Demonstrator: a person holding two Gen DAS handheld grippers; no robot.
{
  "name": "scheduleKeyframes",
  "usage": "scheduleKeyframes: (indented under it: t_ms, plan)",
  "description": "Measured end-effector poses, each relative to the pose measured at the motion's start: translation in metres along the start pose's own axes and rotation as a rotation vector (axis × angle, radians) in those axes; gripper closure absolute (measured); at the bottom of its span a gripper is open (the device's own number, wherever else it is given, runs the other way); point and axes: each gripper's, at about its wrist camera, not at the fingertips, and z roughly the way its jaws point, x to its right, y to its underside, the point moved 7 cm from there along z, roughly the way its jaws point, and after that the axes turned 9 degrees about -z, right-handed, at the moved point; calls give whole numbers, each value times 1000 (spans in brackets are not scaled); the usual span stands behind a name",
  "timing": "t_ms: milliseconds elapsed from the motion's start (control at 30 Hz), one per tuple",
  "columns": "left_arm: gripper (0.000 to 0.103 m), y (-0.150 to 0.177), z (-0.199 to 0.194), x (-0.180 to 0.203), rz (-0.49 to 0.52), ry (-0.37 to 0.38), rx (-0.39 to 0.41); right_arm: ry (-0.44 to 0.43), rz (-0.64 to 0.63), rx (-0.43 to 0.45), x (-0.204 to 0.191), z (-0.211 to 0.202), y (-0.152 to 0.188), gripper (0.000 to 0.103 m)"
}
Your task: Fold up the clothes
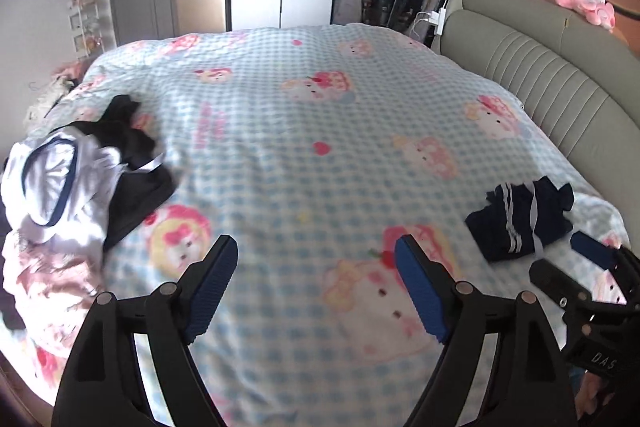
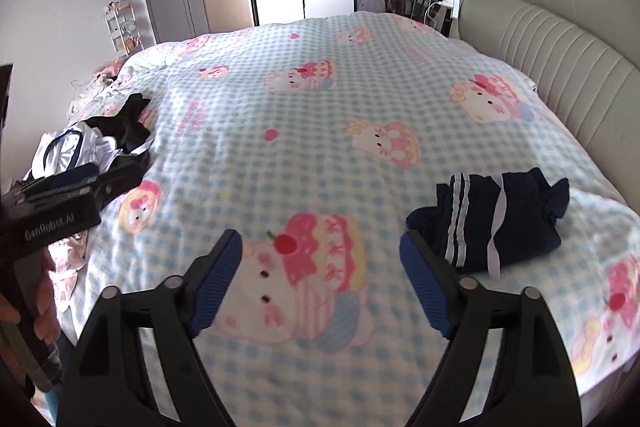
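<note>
Soft matt cloth bedspread [image 2: 320, 155]; padded, ribbed headboard [image 2: 560, 39]; ridged claw pads [image 2: 216, 283].

Near right: folded garment [image 2: 492, 219] on the bed cover [image 2: 320, 107].
Left edge: heap of clothes [image 1: 80, 179].
Far right: headboard [image 2: 560, 39].

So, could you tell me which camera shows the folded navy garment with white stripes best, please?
The right wrist view: the folded navy garment lies large and unobstructed on the bedspread. The left wrist view shows it smaller, near the right edge, beside the right gripper.
</note>
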Motion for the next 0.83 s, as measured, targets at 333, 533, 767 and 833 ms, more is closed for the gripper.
scheduleKeyframes:
  t_ms: [333, 533, 767, 833]
  plan:
    - [19, 81, -65, -26, -1, -36, -13, -94, 1, 46, -55, -59, 62, 16]
    - [18, 122, -89, -27, -52, 15, 9, -142, 38, -30, -65, -71, 122, 16]
    - [17, 146, -91, -24, -45, 9, 3, -104, 71, -57, -53, -71, 151, 16]
    - [17, 150, -90, -23, -43, 13, -7, -95, 72, -54, -50, -72, 154, 16]
